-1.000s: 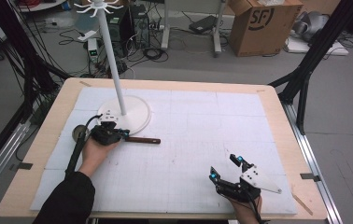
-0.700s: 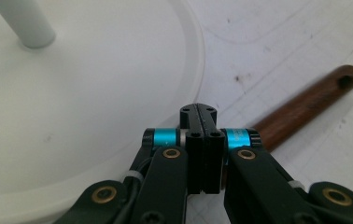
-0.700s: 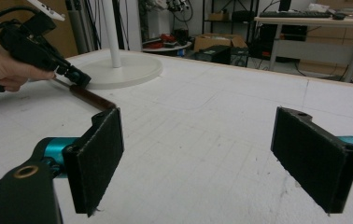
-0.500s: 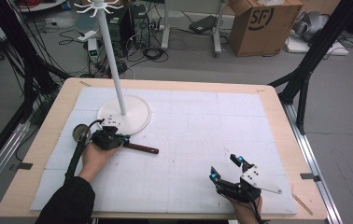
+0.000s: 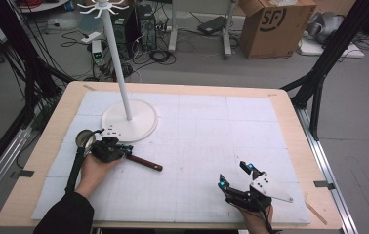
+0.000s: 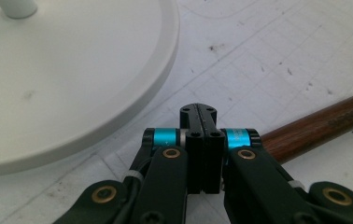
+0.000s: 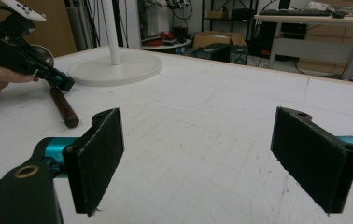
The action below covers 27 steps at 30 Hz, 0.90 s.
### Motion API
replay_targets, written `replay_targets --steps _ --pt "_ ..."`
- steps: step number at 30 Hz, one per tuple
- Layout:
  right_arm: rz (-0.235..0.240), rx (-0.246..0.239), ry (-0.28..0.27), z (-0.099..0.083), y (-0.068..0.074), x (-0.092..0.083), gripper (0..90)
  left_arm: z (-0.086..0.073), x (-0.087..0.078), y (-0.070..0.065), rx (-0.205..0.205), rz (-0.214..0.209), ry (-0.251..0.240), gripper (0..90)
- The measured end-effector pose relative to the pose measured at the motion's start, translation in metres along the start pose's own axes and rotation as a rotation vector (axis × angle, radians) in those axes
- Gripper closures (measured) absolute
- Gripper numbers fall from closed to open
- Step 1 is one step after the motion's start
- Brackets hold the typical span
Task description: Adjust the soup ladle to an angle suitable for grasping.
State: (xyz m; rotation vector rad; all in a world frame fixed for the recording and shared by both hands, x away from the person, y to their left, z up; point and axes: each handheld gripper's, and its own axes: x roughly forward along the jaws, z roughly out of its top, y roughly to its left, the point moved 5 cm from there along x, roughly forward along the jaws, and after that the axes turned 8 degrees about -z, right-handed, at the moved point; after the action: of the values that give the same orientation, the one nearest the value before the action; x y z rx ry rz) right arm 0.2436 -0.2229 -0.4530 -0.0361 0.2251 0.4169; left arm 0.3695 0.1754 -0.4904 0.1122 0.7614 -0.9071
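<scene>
A ladle lies on the white mat at the left, its round metal bowl (image 5: 84, 138) toward the table's left edge and its dark wooden handle (image 5: 146, 162) pointing to the right and toward me. My left gripper (image 5: 125, 151) crosses it where bowl stem and handle meet. In the left gripper view its jaws (image 6: 198, 122) are pressed together, and the handle (image 6: 319, 127) emerges from under them. The stem itself is hidden. My right gripper (image 5: 235, 175) rests near the front edge at the right, open and with nothing between its pads (image 7: 97, 158).
A white hook stand rises behind the left gripper, with a round base (image 5: 129, 125) and a tall pole (image 5: 116, 58). The base rim (image 6: 118, 121) lies just beyond the left jaws. A white mat (image 5: 212, 131) covers the wooden table.
The left gripper has shifted slightly toward the near side. The ladle's wooden handle has swung with it, from lying level across the mat to slanting toward me.
</scene>
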Motion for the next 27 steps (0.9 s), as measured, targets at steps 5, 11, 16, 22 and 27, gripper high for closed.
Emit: replay_targets --steps 5,11,16,22,27 --pt "0.000 -0.004 -0.001 0.000 0.000 0.001 16.2 0.002 -0.008 0.000 0.006 0.000 -0.017 90.0" --pt "0.003 -0.008 0.003 0.000 0.001 0.001 16.1 -0.007 -0.019 0.006 -0.013 0.007 -0.021 90.0" --pt "0.005 -0.008 0.005 0.000 0.002 0.002 16.1 -0.012 -0.028 0.006 -0.024 0.000 -0.033 90.0" --pt "0.009 -0.012 0.011 -0.001 0.004 0.004 16.2 -0.014 -0.024 0.000 -0.002 -0.024 -0.004 90.0" --pt "0.007 -0.011 0.011 -0.001 0.004 0.005 16.2 -0.012 -0.019 -0.004 -0.003 -0.039 -0.003 90.0"
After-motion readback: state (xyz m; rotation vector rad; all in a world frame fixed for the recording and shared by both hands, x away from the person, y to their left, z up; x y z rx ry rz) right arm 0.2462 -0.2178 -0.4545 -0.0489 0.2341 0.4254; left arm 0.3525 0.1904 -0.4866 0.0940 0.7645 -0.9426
